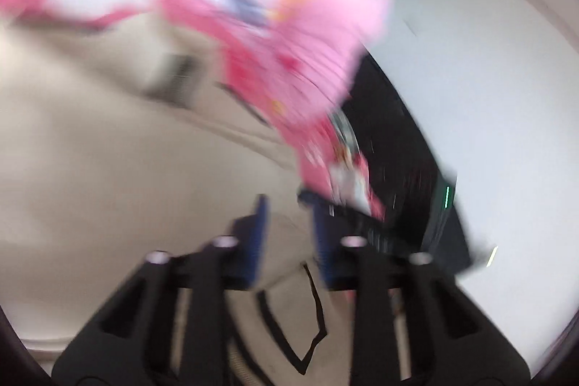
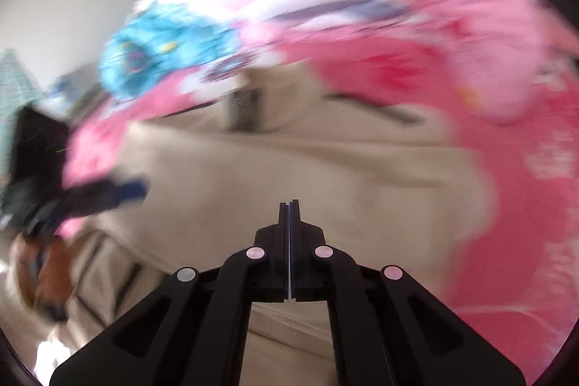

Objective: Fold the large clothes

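1. Pink printed garment (image 2: 481,35): soft cloth, matt, with a blue patch and white print; blurred.
2. Beige cloth (image 2: 289,161) beneath: matt fabric, smooth, seamed.
3. Right gripper (image 2: 289,205): matt black plastic, pale shiny round rivets.
4. Left gripper (image 1: 287,216): black plastic, blue pads (image 1: 261,223) that look matt.

Both grippers, left (image 1: 287,205) and right (image 2: 289,205), are black, angular-armed, blue-padded (round silvery pivot pins at the joints).

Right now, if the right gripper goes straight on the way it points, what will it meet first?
Probably the beige garment: it fills the view just beyond the shut right gripper. The pink fabric lies farther up and to the right. The picture is blurred, so depth is uncertain.
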